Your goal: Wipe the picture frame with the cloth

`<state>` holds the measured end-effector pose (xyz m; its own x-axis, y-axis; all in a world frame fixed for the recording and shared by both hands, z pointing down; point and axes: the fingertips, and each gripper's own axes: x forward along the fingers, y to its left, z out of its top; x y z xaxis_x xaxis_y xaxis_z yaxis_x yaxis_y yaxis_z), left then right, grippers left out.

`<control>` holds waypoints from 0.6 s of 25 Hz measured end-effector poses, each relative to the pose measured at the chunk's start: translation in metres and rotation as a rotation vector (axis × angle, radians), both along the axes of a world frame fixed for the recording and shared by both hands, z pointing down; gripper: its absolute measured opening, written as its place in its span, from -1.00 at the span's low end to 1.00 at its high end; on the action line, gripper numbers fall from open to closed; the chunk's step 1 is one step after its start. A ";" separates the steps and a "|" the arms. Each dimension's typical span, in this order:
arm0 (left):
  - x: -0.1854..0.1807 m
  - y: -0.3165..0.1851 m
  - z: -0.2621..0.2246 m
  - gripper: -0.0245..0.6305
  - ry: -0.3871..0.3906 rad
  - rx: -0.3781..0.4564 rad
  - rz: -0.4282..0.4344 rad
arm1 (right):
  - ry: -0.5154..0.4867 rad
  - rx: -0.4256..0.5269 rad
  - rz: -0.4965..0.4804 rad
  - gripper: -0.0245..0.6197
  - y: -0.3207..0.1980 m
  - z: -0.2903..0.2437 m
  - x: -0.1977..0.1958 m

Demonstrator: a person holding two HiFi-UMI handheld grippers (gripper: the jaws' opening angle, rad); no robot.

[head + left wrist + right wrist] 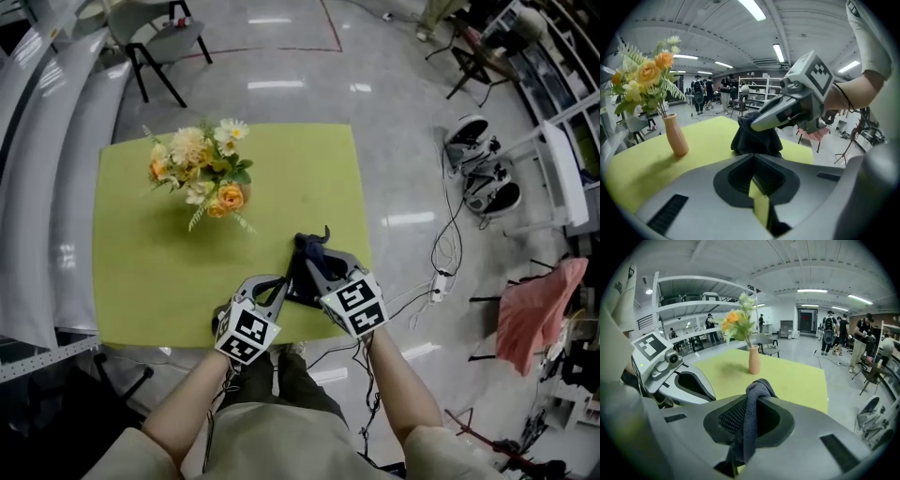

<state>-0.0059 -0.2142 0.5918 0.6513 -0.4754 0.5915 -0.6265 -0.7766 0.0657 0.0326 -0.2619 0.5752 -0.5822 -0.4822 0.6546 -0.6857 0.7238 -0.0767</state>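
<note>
My right gripper [311, 261] is shut on a dark grey-blue cloth [307, 247], low over the green table [141, 272] near its front right edge. In the right gripper view the cloth [753, 401] hangs as a fold between the jaws of my right gripper [747, 414]. My left gripper [278, 287] sits just left of it, with the jaws together and only a thin green sliver between them [759, 190]. From the left gripper view, the cloth [757, 137] bunches on the table under the right gripper [787, 110]. No picture frame is clearly visible.
A peach vase of flowers [214, 183] stands mid-table, beyond both grippers. White benches [37, 206] run along the left side and a chair [155, 42] is behind the table. Cables [441, 281] and a pink cloth on a rack [539, 309] lie to the right.
</note>
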 end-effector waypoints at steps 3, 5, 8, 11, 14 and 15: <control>0.004 0.001 0.024 -0.90 -0.027 -0.041 0.013 | 0.041 -0.033 -0.043 -0.80 -0.005 0.030 -0.009; 0.006 0.002 0.039 -0.90 -0.048 -0.068 0.022 | 0.066 -0.054 -0.058 -0.79 -0.008 0.048 -0.012; 0.009 0.003 0.057 -0.90 -0.068 -0.095 0.030 | 0.112 -0.077 -0.077 -0.77 -0.009 0.072 -0.016; 0.010 0.005 0.070 -0.90 -0.097 -0.120 0.033 | 0.150 -0.078 -0.084 -0.78 -0.008 0.088 -0.014; 0.010 0.005 0.076 -0.90 -0.102 -0.149 0.022 | 0.163 -0.084 -0.062 -0.80 -0.008 0.093 -0.004; 0.010 0.004 0.077 -0.90 -0.104 -0.161 0.016 | 0.172 -0.093 -0.047 -0.80 -0.008 0.095 0.001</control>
